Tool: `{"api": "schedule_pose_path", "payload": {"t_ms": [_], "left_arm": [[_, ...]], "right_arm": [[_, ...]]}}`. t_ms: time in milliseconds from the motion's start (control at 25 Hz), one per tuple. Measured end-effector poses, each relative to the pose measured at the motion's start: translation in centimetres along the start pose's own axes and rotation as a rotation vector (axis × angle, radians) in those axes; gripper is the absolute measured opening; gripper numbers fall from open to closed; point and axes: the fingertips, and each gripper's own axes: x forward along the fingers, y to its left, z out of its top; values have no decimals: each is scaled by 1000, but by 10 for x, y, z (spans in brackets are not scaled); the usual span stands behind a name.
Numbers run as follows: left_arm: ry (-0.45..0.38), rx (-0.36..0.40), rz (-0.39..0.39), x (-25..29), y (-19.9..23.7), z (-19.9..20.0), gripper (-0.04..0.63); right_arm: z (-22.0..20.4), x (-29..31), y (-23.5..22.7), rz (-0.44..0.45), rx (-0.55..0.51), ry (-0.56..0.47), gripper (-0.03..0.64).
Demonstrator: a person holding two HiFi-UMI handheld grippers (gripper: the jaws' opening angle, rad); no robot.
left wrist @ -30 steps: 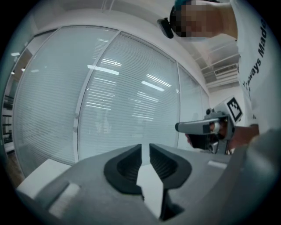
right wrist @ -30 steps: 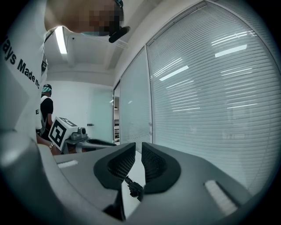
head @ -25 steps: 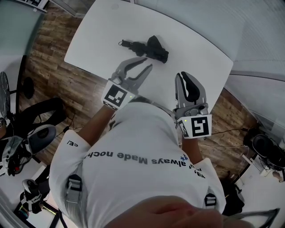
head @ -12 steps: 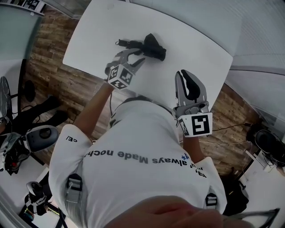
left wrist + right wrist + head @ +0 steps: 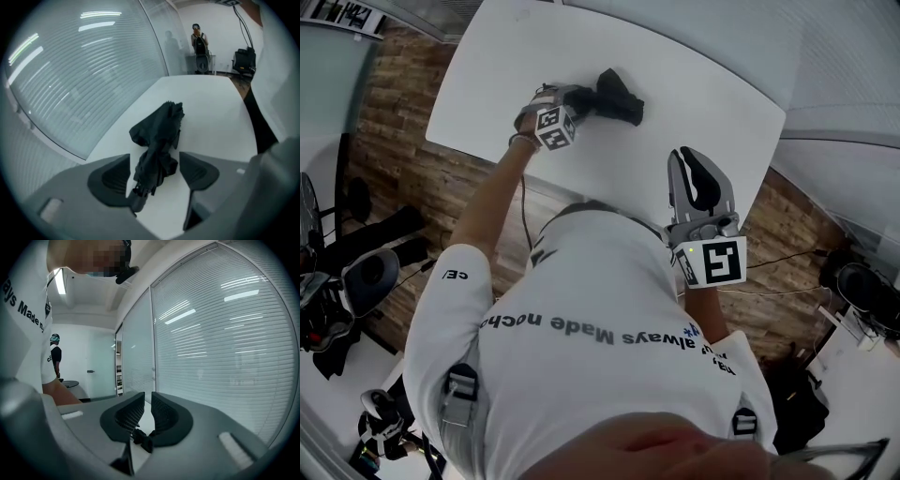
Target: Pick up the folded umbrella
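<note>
While on the table (image 5: 213,112), folded umbrella (image 5: 157,133) between left gripper's (image 5: 154,163) opening jaws

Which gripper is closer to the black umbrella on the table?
Left. The left gripper, jaws opening, straddles the umbrella; the right gripper hangs well short, over the near edge of the table.

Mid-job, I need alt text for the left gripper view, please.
The folded black umbrella lies on the white table, its handle end between the jaws of the left claw, which are opening and not pressing on it. A blind-covered glass wall runs along the left.
</note>
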Motion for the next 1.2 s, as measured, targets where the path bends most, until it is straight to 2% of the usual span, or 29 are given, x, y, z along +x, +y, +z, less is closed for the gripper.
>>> {"api": "schedule_pose_path", "payload": {"t_ms": [280,480,760,1000,1200], "left_arm": [[109,38,-181,57,8,-32,366],[167,77,-290,77,1,-44,370],[198,86,-425,92,-8,-48,361],[191,59,-440,90,-12,-47,306],[192,47,-383,84,-19,-47,229]], "right_arm": [[-9,10,-4,-23,14,28,44],[-13,7,-6,-45,18,48,44],[-22,7,-18,-86,35,71,44],[-26,10,-24,-94,52,76,44],[-28,11,-21,-86,54,75,44]]}}
